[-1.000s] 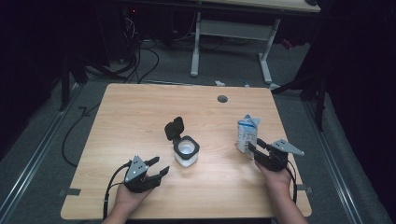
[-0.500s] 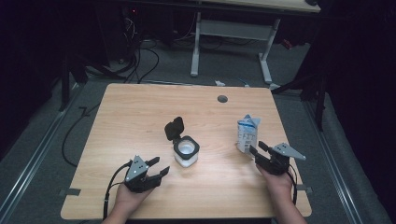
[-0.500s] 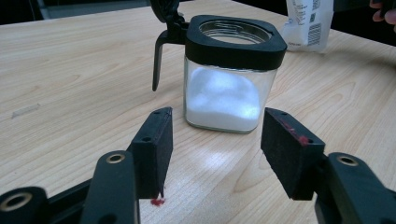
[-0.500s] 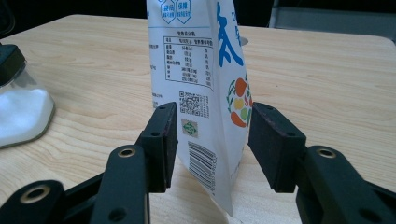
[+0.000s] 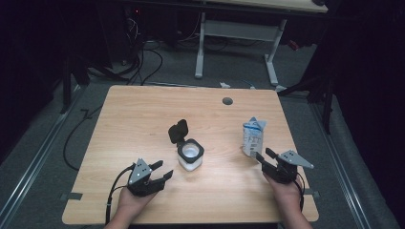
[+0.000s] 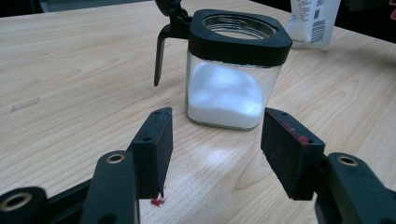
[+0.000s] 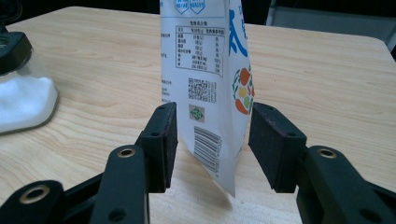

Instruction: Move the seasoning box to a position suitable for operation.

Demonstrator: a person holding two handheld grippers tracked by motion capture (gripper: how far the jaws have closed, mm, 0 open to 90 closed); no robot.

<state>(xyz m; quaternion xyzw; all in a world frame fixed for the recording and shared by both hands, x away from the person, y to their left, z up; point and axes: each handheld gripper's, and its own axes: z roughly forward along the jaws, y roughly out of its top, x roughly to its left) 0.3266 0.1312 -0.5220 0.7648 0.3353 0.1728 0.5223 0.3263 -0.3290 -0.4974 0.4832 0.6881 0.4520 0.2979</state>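
A square glass jar (image 5: 191,155) with a black rim and white powder inside stands mid-table, its black flip lid (image 5: 178,130) hinged open behind it. In the left gripper view the jar (image 6: 233,88) stands just beyond my open left gripper (image 6: 217,119), which touches nothing. In the high view the left gripper (image 5: 163,170) rests low, left of the jar. A white printed pouch (image 5: 252,137) stands upright at the right. My right gripper (image 5: 263,153) is at its base. The pouch (image 7: 205,70) sits between the pads of the right gripper (image 7: 212,109), with small gaps on both sides.
The wooden table (image 5: 143,114) has a round cable hole (image 5: 227,100) near its far edge. Cables (image 5: 143,67) lie on the dark floor at the back left. A white desk frame (image 5: 200,47) stands behind the table. Both forearms come in over the front edge.
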